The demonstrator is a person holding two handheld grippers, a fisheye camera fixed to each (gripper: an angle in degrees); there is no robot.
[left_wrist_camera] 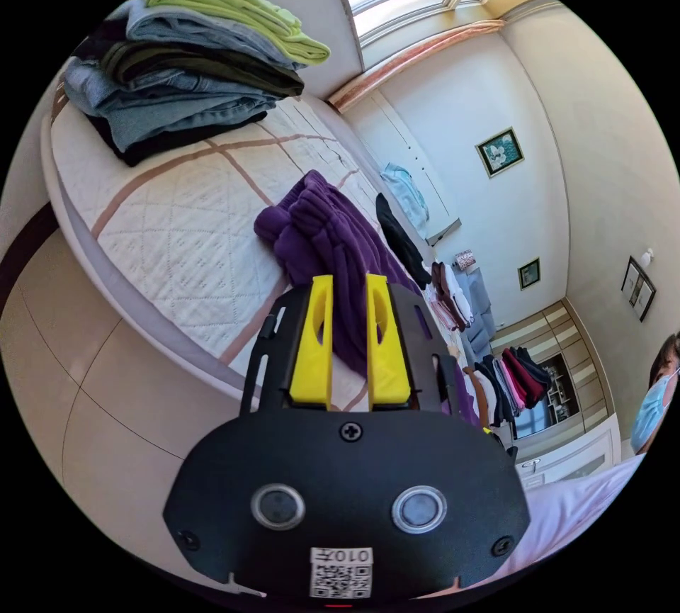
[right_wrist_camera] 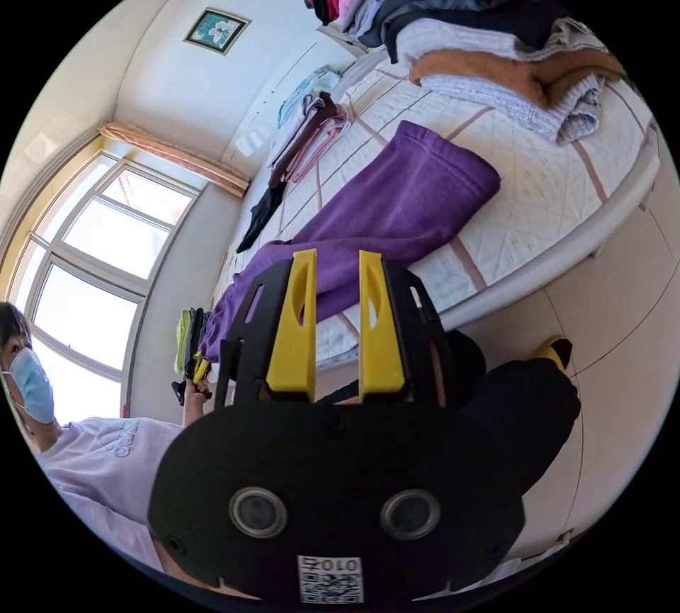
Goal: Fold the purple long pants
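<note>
The purple long pants (left_wrist_camera: pixel 322 230) lie stretched along the near edge of a quilted white bed (left_wrist_camera: pixel 177 216), waistband bunched at one end. In the right gripper view a flat leg end of the pants (right_wrist_camera: pixel 418 195) points toward the bed's corner. My left gripper (left_wrist_camera: pixel 348 281) hovers just above the waist end, jaws open with a narrow gap and no cloth between them. Over the middle of the pants, near the bed edge (right_wrist_camera: pixel 567 244), my right gripper (right_wrist_camera: pixel 333 257) hangs open and holds nothing.
A stack of folded jeans and green tops (left_wrist_camera: pixel 198 60) sits at one end of the bed, a pile of knitwear (right_wrist_camera: pixel 510 67) at the other. More folded clothes (right_wrist_camera: pixel 304 124) line the far side. A person in a light shirt (right_wrist_camera: pixel 92 457) stands by the tiled floor (left_wrist_camera: pixel 85 386).
</note>
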